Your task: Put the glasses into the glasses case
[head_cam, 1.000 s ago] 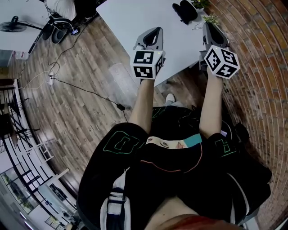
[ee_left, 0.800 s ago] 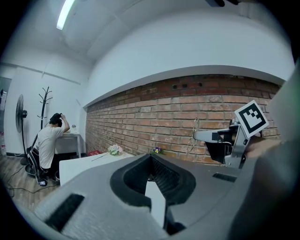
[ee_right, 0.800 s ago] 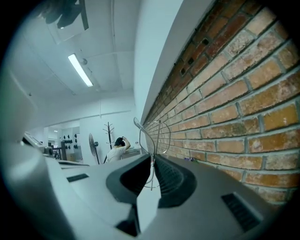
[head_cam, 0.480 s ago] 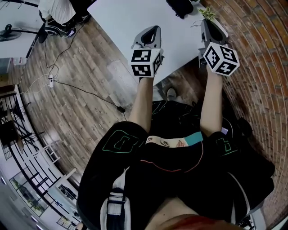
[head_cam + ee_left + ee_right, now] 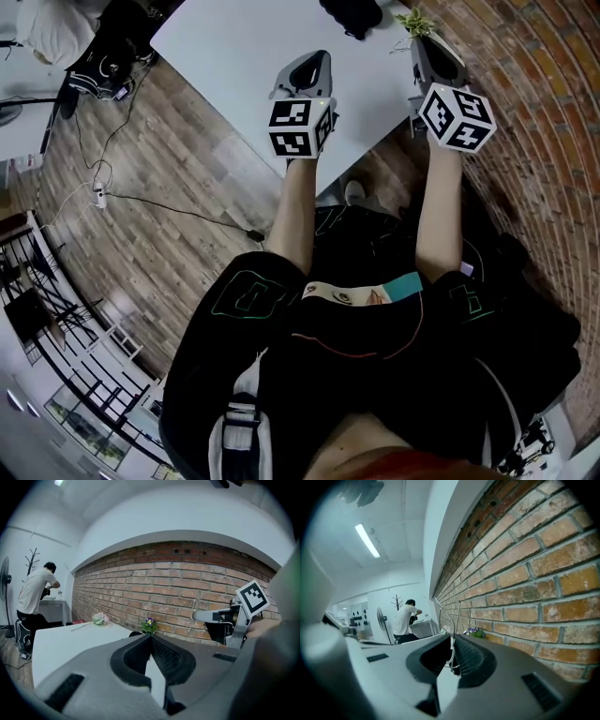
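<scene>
My right gripper (image 5: 453,639) is shut on thin wire-framed glasses (image 5: 451,618), whose lenses stand up out of the jaws. In the head view the right gripper (image 5: 424,42) hangs over the white table's (image 5: 234,47) right corner, beside the brick wall. From the left gripper view I see the right gripper (image 5: 206,617) with the glasses (image 5: 193,616) at its tip. My left gripper (image 5: 150,637) is shut with nothing in it, and it hovers over the table's near edge (image 5: 317,61). The black glasses case (image 5: 352,13) lies on the table at the top edge of the head view, beyond both grippers.
A small potted plant (image 5: 412,21) stands beside the case near the right gripper. Flowers (image 5: 149,623) sit by the brick wall (image 5: 164,583). A person (image 5: 35,595) stands at a far table to the left. Cables (image 5: 141,187) run over the wooden floor.
Both grippers have edged forward over the table, the right one still holding the glasses. The case has slid toward the top edge of the head view.
</scene>
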A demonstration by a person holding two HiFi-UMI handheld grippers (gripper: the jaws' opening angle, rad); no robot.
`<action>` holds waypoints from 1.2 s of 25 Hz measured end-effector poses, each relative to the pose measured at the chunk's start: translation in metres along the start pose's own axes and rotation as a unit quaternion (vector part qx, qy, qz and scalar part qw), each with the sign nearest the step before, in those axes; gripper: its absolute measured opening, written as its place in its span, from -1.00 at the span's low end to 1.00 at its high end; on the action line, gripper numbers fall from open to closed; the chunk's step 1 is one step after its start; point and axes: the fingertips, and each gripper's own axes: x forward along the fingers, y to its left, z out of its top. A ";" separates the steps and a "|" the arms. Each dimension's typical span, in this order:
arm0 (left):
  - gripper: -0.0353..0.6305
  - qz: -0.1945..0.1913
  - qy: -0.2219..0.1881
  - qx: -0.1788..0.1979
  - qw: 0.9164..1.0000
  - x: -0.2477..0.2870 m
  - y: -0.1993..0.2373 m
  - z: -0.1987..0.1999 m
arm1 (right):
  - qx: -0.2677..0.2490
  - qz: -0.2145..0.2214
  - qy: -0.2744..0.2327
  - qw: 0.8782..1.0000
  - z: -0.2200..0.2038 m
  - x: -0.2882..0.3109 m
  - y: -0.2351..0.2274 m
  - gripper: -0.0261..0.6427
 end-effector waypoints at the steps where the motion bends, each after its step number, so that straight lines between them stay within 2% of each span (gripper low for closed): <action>1: -0.88 -0.002 0.004 -0.001 1.000 0.005 0.003 -0.002 | 0.002 0.000 0.005 1.000 -0.004 0.006 0.000 -0.82; 13: -0.88 0.002 0.039 -0.028 0.999 0.025 0.043 -0.031 | -0.002 0.029 0.066 0.997 -0.042 0.058 0.015 -0.82; 22: -0.88 0.012 0.050 -0.048 0.998 0.032 0.064 -0.044 | -0.058 0.055 0.100 0.992 -0.045 0.094 0.019 -0.82; 30: -0.88 0.023 0.054 -0.066 0.996 0.032 0.084 -0.053 | -0.109 0.076 0.154 0.979 -0.056 0.129 0.020 -0.82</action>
